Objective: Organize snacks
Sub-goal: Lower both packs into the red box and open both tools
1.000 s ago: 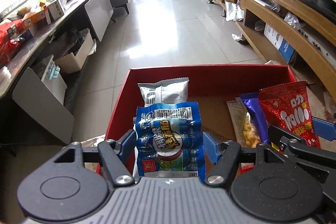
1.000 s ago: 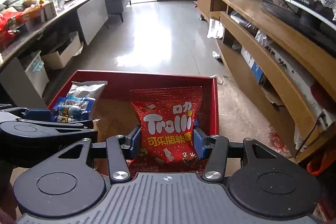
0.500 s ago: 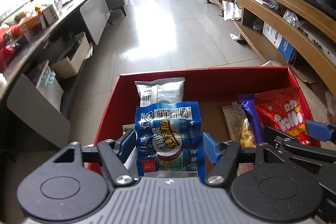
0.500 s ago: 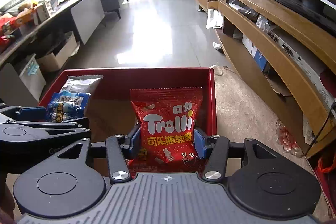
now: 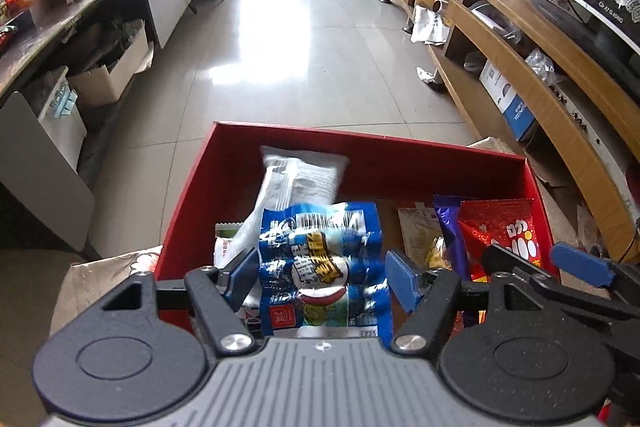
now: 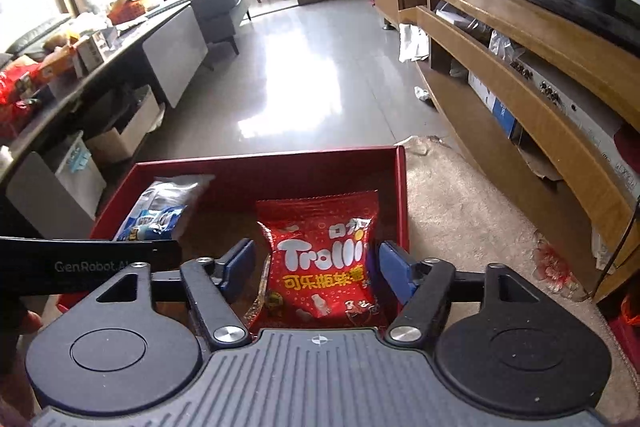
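Pale floor tiles stretch toward a far glass door, and a red box (image 5: 372,155) sits below both tools. Left claw (image 5: 322,273) stands wide, clear of the blue sausage pack (image 5: 320,267) between its pads; right claw (image 6: 316,267) is likewise wide around the red Trolli bag (image 6: 320,259), no pad touching. Both packets look just dropped in the box, long axes running toward 12 o'clock, print upright. A white pouch (image 5: 296,179) lies at 12, a purple packet (image 5: 450,231) at 3. Whether other snacks remain outside is unclear.
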`<state>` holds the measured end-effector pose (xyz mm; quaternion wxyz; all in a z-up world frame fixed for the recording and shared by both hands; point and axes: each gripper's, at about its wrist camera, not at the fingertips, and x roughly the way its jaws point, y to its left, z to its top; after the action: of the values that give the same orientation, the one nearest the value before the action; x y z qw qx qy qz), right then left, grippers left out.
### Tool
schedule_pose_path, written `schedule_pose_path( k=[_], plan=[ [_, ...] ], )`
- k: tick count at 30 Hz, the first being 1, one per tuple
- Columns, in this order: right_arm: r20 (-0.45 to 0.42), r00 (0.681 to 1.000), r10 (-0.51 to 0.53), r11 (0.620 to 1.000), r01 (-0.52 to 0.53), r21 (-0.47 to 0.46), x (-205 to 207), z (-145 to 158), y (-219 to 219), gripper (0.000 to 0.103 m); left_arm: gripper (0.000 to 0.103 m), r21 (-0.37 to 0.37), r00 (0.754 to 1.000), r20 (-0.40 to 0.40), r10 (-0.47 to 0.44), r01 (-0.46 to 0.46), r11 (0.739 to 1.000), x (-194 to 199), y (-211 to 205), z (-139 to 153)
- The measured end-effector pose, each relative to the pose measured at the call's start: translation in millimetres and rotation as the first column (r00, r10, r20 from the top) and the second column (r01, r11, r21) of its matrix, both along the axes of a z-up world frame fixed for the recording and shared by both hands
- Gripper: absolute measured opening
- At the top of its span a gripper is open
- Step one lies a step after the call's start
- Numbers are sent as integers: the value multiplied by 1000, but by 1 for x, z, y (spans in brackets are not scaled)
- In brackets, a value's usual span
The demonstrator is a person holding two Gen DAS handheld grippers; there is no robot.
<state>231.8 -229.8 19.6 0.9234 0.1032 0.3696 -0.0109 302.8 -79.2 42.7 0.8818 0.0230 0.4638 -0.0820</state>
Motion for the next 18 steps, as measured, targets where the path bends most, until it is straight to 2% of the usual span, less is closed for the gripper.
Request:
schedule_pose_path(
  k=[4,9,18],
  plan=[
    [4,1000,-9,1000,9,-3,-1,0,-2,80,69,26,1000,21,-2,1,1000,-3,-5,2],
    [-1,1000,-11,1000,11,-21,-6,3,-5,81,71,13,1000,20,-10,10,1000,-10,-5,9],
    [-11,999,-45,997,45,-70,-40,22,-11,83,74,14,998,20,-60,60,998,-56,-4,23]
  ],
)
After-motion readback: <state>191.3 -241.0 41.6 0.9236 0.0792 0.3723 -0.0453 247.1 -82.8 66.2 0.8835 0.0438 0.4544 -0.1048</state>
